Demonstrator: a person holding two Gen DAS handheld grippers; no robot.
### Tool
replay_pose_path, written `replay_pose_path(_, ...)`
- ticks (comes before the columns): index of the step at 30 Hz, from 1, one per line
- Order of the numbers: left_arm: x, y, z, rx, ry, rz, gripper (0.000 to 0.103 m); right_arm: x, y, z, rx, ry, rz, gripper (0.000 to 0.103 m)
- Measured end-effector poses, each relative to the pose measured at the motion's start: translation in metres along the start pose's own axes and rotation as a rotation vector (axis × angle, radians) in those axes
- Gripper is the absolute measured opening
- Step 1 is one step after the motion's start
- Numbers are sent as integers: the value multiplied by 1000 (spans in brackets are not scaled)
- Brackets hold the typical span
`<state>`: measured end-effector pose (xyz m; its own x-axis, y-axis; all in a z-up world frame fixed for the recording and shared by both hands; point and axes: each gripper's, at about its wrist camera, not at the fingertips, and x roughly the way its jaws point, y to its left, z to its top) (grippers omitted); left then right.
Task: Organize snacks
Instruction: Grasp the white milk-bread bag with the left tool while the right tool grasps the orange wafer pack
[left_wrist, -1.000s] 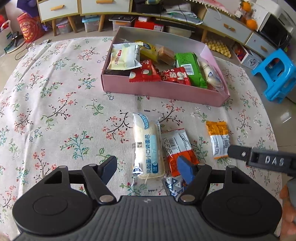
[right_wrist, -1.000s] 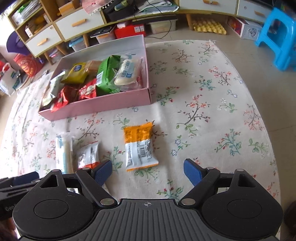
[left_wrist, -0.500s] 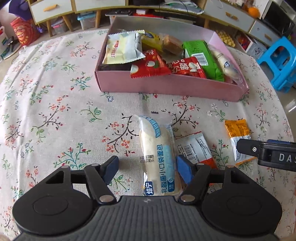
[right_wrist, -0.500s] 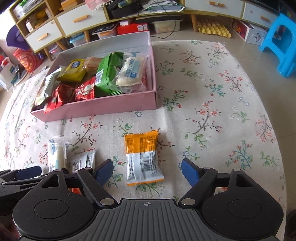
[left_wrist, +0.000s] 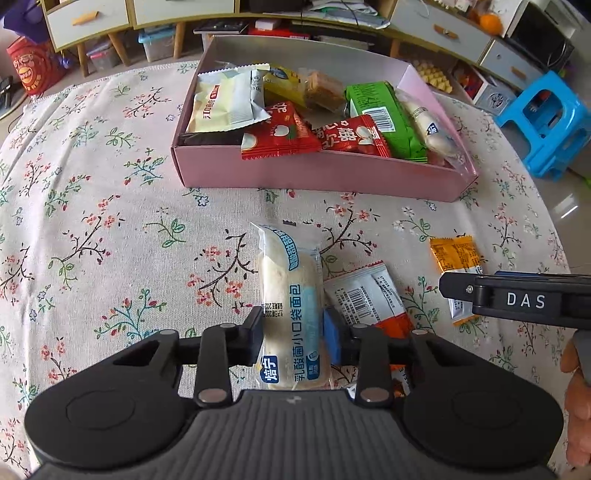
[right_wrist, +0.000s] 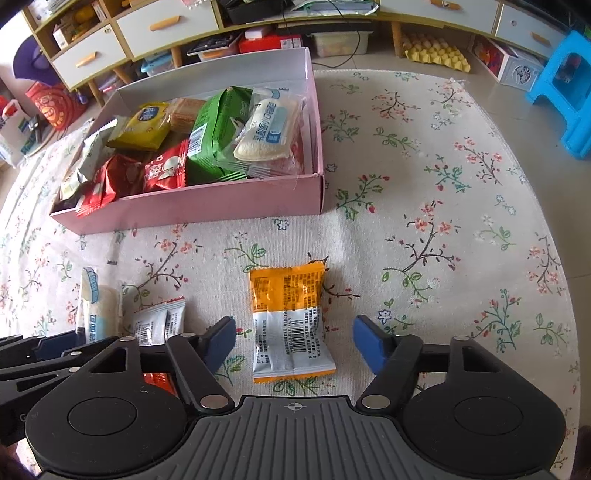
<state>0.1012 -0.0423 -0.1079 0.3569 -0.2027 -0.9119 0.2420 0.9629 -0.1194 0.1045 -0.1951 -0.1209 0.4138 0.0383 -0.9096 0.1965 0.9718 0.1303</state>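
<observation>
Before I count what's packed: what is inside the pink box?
The pink box holds a cream packet, yellow packet, two red packets, green packet and a bread roll. Anything beneath them is covered.

Soft, bright daylight fills both pictures. Shadows are faint. The floor (left_wrist: 569, 206) at the far right shines white. Edges bend round and go dark at the corners. Everything looks sharp.
</observation>
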Motion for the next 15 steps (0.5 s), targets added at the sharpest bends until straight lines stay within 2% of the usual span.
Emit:
replay_pose_path(2, -1, 1, 0, -5, 2, -3, 29, 0, 0, -1, -2, 4, 5, 60)
replay_pose_path(4, -2, 2, 0, -8, 1, -9, 27, 2, 0, -2, -8, 11, 12, 48)
replay_pose_path(6, -4, 4, 0, -14, 3, -19, 26, 4, 2, -3, -19, 19, 13, 41)
replay_pose_path(15, -14, 9, -2, -31, -11, -34, 23, -5, -3, 1, 0, -5, 33, 36)
